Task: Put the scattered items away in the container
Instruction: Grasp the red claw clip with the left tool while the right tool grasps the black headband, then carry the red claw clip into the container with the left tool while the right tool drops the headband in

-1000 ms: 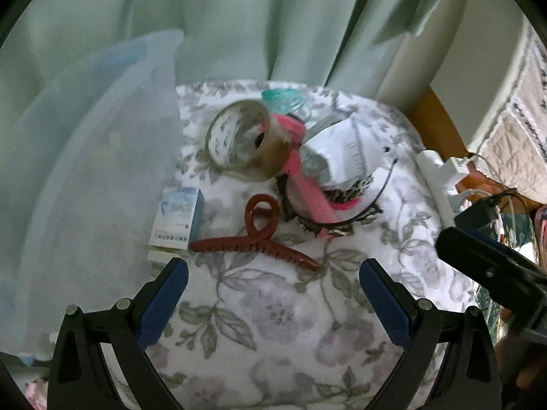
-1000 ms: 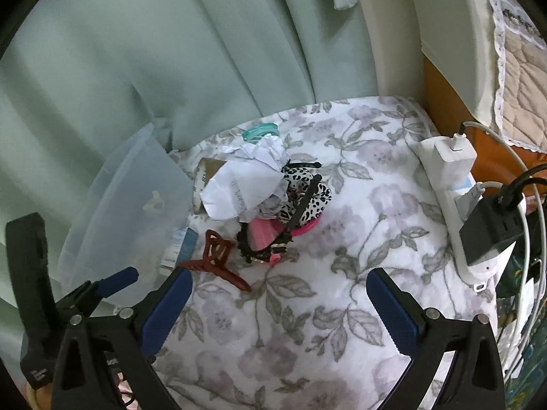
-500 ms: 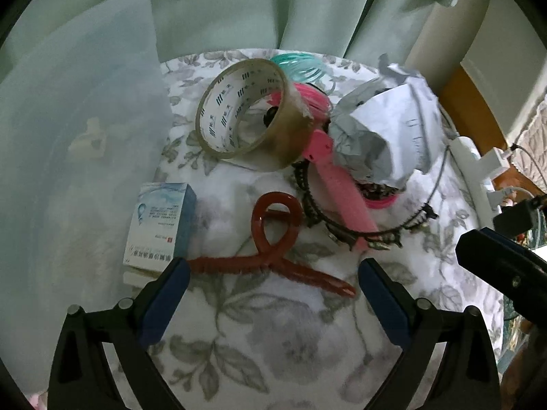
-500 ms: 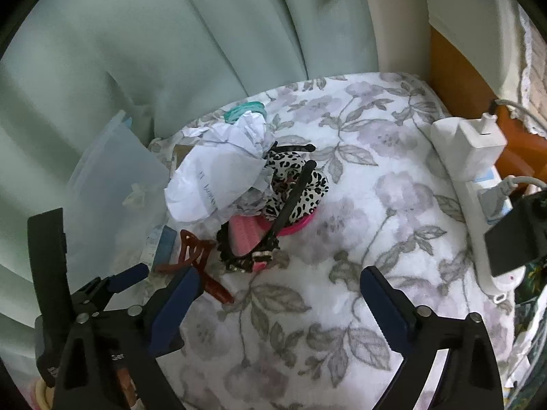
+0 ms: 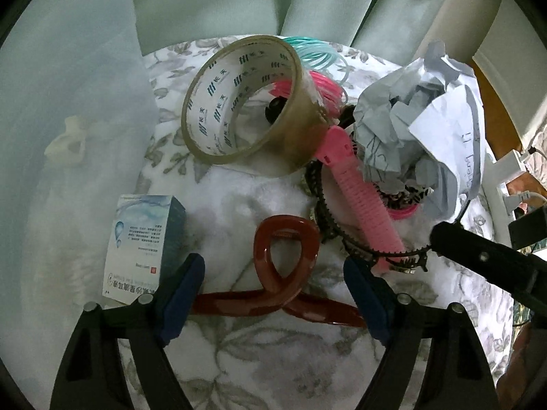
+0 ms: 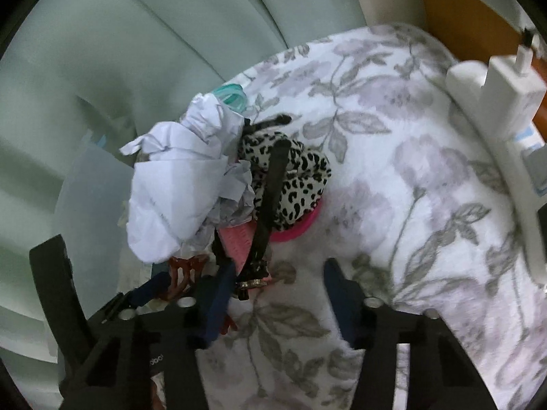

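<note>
My left gripper [image 5: 273, 294] is open with its blue pads on either side of a dark red hair claw clip [image 5: 283, 266] lying on the floral blanket [image 5: 259, 358]. Behind it lie a tape roll [image 5: 246, 102], a pink comb [image 5: 359, 194], a black headband [image 5: 345, 235], crumpled paper [image 5: 417, 130] and a small blue-white box [image 5: 140, 242]. The translucent container [image 5: 68, 157] stands at the left. My right gripper [image 6: 277, 294] is open and empty in front of the pile, near the leopard scrunchie [image 6: 294, 177] and paper [image 6: 181, 184].
A white power strip with plugs [image 6: 502, 130] lies at the right edge of the blanket. Green curtains [image 6: 154, 51] hang behind. Teal hair coils [image 5: 314, 51] lie at the back of the pile. The other gripper's black body [image 5: 489, 270] shows at the right of the left view.
Both grippers have moved forward and down toward the pile. The left gripper's pads now straddle the red claw clip. The right gripper has come close to the headband end.
</note>
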A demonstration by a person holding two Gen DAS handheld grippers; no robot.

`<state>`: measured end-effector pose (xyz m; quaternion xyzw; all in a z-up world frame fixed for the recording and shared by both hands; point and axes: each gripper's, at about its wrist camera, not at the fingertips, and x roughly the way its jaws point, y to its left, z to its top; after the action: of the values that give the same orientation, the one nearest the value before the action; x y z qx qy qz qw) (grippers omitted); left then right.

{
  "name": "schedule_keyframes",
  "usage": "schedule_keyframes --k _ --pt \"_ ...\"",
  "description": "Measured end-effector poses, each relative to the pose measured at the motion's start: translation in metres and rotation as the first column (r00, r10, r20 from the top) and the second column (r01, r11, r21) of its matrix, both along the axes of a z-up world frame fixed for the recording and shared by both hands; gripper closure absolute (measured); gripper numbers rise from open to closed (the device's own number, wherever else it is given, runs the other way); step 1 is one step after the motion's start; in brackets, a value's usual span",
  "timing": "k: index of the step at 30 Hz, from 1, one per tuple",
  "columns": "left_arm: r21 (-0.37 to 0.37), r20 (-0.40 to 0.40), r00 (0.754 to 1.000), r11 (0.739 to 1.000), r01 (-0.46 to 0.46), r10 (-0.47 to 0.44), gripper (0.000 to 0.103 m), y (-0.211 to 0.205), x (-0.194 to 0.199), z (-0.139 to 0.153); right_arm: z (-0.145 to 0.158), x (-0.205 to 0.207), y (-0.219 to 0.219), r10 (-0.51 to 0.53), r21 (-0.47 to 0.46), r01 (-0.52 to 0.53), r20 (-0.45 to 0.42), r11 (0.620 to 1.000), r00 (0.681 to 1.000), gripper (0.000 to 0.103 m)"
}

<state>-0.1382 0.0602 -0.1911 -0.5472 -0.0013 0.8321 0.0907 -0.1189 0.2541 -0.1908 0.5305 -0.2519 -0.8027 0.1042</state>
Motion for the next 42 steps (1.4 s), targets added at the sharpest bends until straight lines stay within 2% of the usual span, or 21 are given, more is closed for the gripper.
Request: schedule_keyframes --k 3,5,7,10,13,15,25,32,42 --pt "0.025 0.006 1.0 1.0 0.012 -0.012 0.04 -0.001 0.0 0.0 -0.001 -0.001 -0.004 0.007 -0.024 -0.007 0.0 1.0 1.0 0.063" --pt "0.034 0.012 1.0 0.999 0.016 -0.017 0.057 0.0 0.0 -0.001 -0.001 -0.001 -0.007 0.009 -0.038 -0.009 -0.004 0.999 1.0 0.068" --pt "0.025 0.034 0.999 1.0 0.019 -0.019 0.066 0.001 0.0 -0.004 0.0 -0.001 -0.007 0.006 -0.049 -0.006 -0.008 0.999 1.0 0.074" --pt "0.033 0.039 0.999 0.999 0.013 -0.014 0.07 0.0 0.002 -0.003 0.005 -0.001 -0.006 -0.002 -0.06 0.0 -0.024 0.998 1.0 0.077" --pt "0.039 0.041 0.999 0.999 0.016 -0.018 0.07 0.001 0.003 -0.001 0.01 0.0 -0.004 -0.01 -0.072 0.007 -0.036 0.997 0.999 0.081" --pt "0.045 0.037 0.999 0.999 0.019 -0.021 0.07 0.002 0.006 0.002 0.012 0.001 -0.003 -0.015 -0.083 0.012 -0.04 0.996 0.999 0.087" --pt "0.055 0.013 1.0 0.998 0.019 -0.02 0.07 -0.001 0.016 0.022 0.031 0.008 0.0 -0.019 -0.113 0.008 -0.101 0.994 0.995 0.091" --pt "0.066 -0.024 1.0 0.998 0.02 -0.018 0.071 -0.009 0.02 0.039 0.069 0.018 0.009 -0.02 -0.122 -0.003 -0.19 0.993 0.982 0.092" --pt "0.081 -0.078 0.997 0.996 0.033 -0.026 0.071 0.0 0.033 0.054 0.105 0.035 0.022 -0.049 -0.117 0.02 -0.256 0.993 0.966 0.092"
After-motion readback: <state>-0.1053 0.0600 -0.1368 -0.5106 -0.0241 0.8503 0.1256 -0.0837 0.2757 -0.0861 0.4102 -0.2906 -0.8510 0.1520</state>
